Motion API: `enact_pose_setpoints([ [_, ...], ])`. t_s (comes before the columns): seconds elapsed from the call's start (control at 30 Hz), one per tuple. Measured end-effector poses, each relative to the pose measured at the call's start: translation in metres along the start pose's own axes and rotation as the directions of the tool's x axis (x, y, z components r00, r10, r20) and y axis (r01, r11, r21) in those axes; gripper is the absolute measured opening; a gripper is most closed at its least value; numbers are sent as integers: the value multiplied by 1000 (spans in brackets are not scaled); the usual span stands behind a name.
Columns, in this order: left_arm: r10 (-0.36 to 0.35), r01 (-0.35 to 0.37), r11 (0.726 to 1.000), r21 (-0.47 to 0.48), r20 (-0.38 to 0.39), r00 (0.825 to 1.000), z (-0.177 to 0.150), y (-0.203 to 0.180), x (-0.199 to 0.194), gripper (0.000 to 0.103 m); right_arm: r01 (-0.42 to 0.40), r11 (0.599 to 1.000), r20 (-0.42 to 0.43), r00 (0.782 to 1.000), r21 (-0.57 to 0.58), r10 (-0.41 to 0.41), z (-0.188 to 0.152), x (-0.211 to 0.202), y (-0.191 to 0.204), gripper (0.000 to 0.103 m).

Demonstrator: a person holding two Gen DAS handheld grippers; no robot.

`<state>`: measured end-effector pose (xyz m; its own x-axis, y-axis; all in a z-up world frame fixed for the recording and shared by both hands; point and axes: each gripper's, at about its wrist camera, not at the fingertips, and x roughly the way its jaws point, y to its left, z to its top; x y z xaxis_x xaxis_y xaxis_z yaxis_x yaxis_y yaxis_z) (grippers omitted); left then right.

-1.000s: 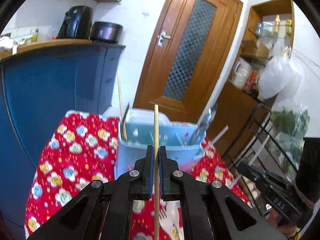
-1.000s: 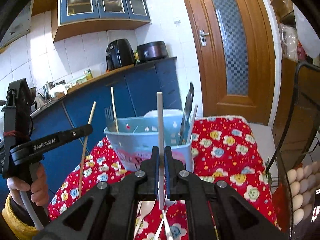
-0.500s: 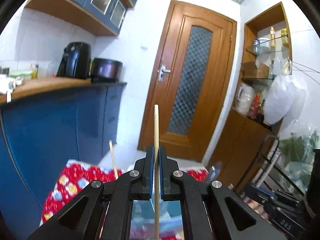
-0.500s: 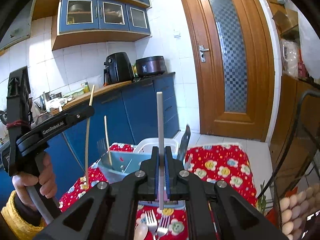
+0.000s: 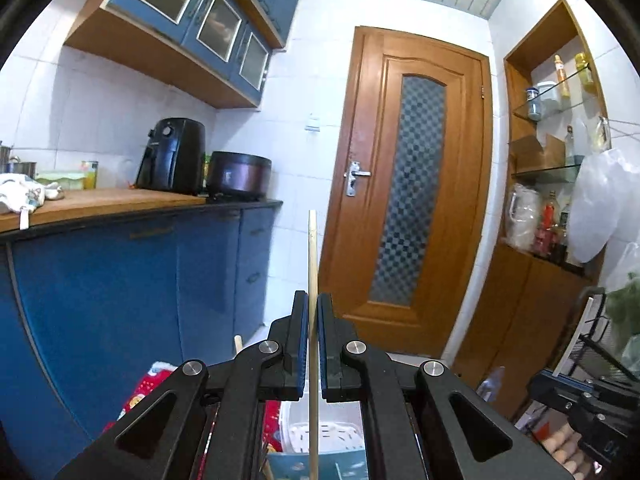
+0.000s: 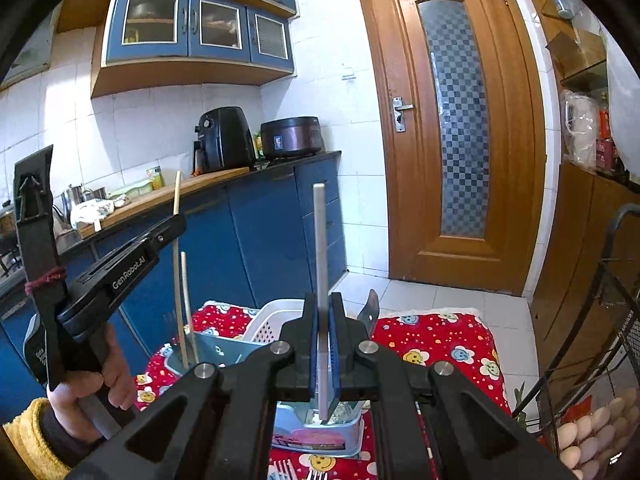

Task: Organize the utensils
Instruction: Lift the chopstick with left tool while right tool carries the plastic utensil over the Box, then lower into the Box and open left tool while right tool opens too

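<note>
Utensils held upright over a kitchen table: slim pale wooden chopstick [image 5: 312, 264] clamped between the closed left gripper [image 5: 313, 312], grey metal stick-like utensil [image 6: 319, 240] pinched in the closed right gripper [image 6: 321, 312]. Below, pale blue plastic utensil basket [image 6: 224, 350] with another wooden chopstick [image 6: 185, 304], near the far edge of the red flower-patterned tablecloth [image 6: 440, 340]. Forks [image 6: 286, 472] at the near edge.

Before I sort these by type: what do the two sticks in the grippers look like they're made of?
Left gripper: a chopstick, likely bamboo or wood, pale tan and matte. Right gripper: a grey chopstick, probably metal given its even silvery-grey tone, though grey plastic is possible.
</note>
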<state>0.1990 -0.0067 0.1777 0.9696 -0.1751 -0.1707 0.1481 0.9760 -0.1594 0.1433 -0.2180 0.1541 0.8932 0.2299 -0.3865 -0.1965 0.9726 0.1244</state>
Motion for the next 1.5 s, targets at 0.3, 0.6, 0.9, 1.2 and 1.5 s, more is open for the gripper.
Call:
enact_pose_setpoints([
  [0.3, 7, -6, 1000, 18, -25, 1000, -28, -3, 12, 4, 9, 1000, -69, 998, -11, -10, -15, 28, -1, 6],
  [0.6, 12, -10, 1000, 23, -82, 997, -50, -1, 21, 4, 2, 1000, -128, 992, 1, -2, -29, 46, -6, 7],
  [0.9, 9, -4, 999, 50, -106, 994, -51, -8, 20, 5, -31, 998, -144, 989, 58, 39, -31, 49, -10, 19],
  [1.2, 6, 0, 999, 47, -127, 992, -44, -7, 6, 27, -48, 996, -100, 993, 75, 55, -26, 31, -8, 24],
  [1.5, 11, -4, 999, 55, -122, 993, -35, -8, -26, 29, -68, 993, -78, 994, 95, 75, -27, 11, -3, 24],
])
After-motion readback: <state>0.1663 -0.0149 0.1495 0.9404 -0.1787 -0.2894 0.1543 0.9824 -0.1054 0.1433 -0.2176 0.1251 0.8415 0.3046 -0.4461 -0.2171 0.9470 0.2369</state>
